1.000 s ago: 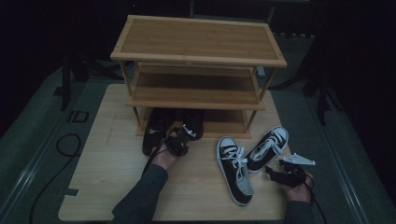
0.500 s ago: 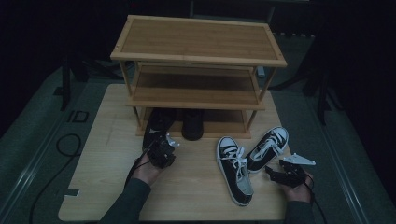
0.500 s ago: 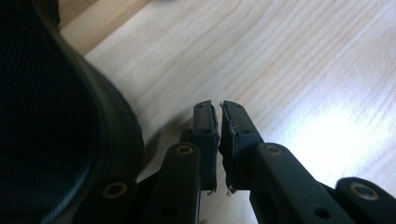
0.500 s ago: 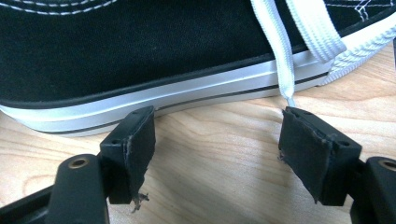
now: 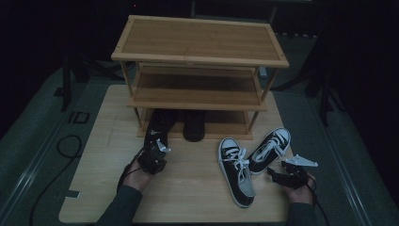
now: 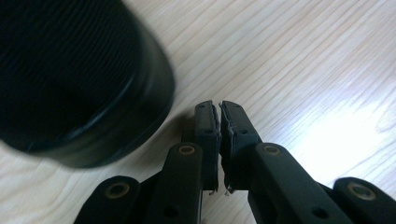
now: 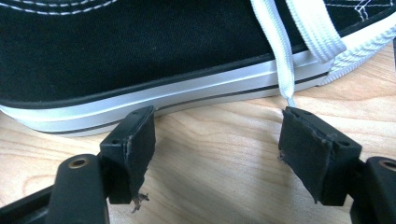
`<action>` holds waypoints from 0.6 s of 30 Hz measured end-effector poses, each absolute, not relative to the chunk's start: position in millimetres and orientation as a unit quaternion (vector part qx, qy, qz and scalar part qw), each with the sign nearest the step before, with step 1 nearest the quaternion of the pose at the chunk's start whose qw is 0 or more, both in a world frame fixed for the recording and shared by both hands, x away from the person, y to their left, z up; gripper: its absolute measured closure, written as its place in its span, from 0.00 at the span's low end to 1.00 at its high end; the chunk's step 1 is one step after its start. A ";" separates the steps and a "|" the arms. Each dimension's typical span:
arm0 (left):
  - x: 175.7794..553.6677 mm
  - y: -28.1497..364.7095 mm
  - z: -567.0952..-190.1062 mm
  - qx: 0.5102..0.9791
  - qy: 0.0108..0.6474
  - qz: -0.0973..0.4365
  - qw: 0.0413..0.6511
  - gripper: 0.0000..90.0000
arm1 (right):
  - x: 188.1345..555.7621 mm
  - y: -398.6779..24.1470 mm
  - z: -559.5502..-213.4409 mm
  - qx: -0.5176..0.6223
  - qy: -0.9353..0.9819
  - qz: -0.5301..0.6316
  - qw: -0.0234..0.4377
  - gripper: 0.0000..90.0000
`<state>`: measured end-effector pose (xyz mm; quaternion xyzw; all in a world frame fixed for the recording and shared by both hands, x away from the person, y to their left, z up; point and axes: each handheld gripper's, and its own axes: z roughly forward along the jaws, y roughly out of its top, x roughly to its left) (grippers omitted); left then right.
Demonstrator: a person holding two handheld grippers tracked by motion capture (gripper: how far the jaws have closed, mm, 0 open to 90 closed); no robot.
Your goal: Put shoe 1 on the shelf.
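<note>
Two black shoes (image 5: 160, 125) (image 5: 194, 124) stand side by side, pushed under the lowest shelf of the wooden shoe rack (image 5: 200, 44). My left gripper (image 5: 155, 151) lies just in front of the left black shoe's heel (image 6: 79, 79); its jaws are shut with nothing between them (image 6: 219, 116). Two black-and-white sneakers (image 5: 237, 172) (image 5: 269, 149) lie on the wooden board at the right. My right gripper (image 5: 275, 174) rests low beside the farther sneaker, open (image 7: 217, 135), facing its white sole (image 7: 140, 100) without touching. A white lace (image 7: 280, 56) hangs near the right pad.
The rack stands at the back of the pale wooden board (image 5: 193, 188). Its middle shelf (image 5: 197, 89) and top are bare. A black cable (image 5: 66, 146) loops on the grey floor to the left. Dark stands flank the rack.
My left gripper has drawn back from the black shoes toward the near left of the board. The right gripper and the sneakers have stayed put.
</note>
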<state>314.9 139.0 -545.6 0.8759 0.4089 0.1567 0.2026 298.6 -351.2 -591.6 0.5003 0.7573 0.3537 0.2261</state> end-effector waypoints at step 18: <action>335.3 179.1 -549.8 0.858 0.454 0.183 0.155 0.99 | 298.6 -351.2 -591.6 0.500 0.757 0.354 0.226 0.30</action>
